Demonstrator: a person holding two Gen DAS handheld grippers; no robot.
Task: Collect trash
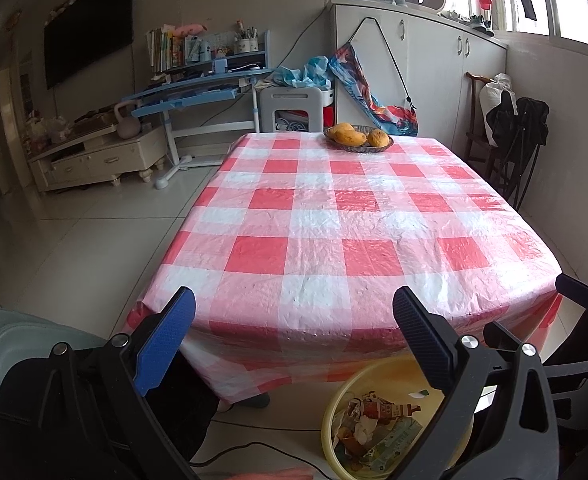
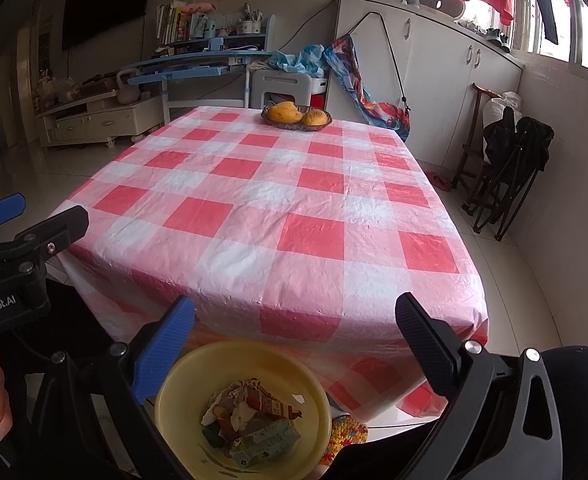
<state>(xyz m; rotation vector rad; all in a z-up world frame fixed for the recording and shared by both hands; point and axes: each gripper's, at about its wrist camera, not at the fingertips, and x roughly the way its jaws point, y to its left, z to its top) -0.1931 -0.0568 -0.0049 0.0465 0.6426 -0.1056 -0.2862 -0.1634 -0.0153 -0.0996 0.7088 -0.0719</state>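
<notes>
Both tongs, left (image 1: 294, 320) and right (image 2: 294, 324), gape wide and seemingly empty above the yellow trash bowl (image 2: 182, 376).

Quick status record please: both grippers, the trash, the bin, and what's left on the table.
left gripper: open, holding nothing
right gripper: open, holding nothing
yellow bin: on the floor at the table's near edge
trash: crumpled wrappers and cartons inside the bin
table: checked cloth, no loose trash visible
fruit basket: far end of the table, mangoes in it
</notes>
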